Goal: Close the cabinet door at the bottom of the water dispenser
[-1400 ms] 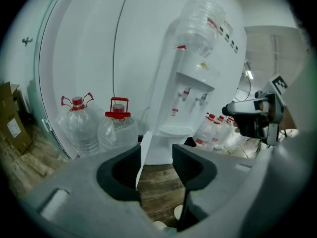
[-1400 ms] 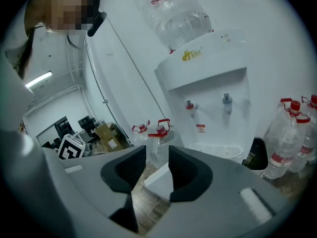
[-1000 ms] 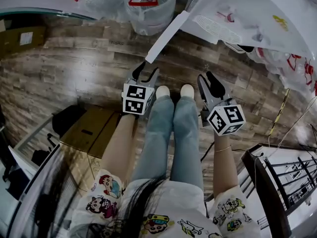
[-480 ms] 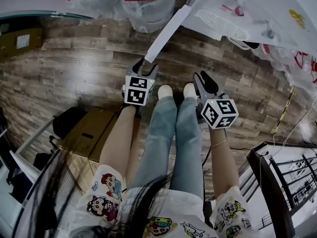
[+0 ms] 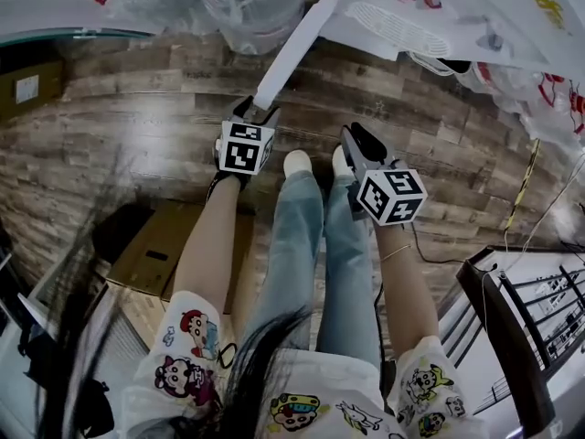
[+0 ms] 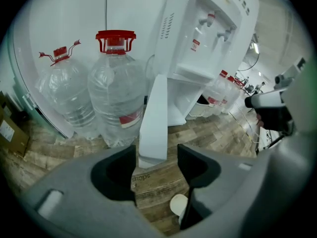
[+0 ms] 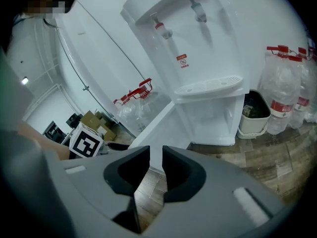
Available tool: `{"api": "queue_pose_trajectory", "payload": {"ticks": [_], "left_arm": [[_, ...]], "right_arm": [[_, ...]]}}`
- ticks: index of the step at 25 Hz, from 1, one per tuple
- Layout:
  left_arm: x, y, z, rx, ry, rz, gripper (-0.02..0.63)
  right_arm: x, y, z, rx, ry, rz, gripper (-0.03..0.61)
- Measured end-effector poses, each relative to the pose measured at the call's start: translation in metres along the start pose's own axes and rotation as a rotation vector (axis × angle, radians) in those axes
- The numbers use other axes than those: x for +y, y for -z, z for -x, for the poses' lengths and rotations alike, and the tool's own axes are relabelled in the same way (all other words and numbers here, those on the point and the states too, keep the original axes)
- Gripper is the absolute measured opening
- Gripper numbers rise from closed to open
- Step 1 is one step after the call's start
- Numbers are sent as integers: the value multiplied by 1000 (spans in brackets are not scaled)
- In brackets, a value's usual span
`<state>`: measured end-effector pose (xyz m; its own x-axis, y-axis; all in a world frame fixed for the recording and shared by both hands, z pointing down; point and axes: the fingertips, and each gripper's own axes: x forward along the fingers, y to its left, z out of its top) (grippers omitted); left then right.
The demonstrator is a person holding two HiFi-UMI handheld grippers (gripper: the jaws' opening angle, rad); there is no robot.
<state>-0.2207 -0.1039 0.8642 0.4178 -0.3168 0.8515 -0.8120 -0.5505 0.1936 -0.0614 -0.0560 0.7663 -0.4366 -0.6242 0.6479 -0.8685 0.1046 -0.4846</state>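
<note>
left gripper view looks edge-on at the cabinet door (image 6: 152, 118), a thin white panel swung out from the base of the water dispenser (image 6: 208, 38). the left gripper (image 6: 157, 158) is spreading its jaws wide, the door's free edge framed between them but untouched; the right gripper (image 7: 152, 168), also before the dispenser, is narrowing its jaws on nothing. the panel looks light, stiff and smooth, likely swinging freely on its hinge, so a flat push near the free edge should serve better than a pinch.
</note>
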Motion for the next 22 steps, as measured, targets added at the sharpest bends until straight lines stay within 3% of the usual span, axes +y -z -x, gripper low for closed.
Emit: {"api": "queue_pose_trajectory", "payload": {"ticks": [4, 8, 22], "left_arm": [[0, 6, -4, 8, -15, 9, 253], [-2, 7, -4, 8, -36, 15, 183], [-44, 14, -10, 53, -56, 8, 178]], "right_arm": [[0, 1, 6, -10, 5, -9, 83], [-4, -1, 12, -27, 25, -19, 66], [-31, 17, 51, -84, 96, -113, 12]]}}
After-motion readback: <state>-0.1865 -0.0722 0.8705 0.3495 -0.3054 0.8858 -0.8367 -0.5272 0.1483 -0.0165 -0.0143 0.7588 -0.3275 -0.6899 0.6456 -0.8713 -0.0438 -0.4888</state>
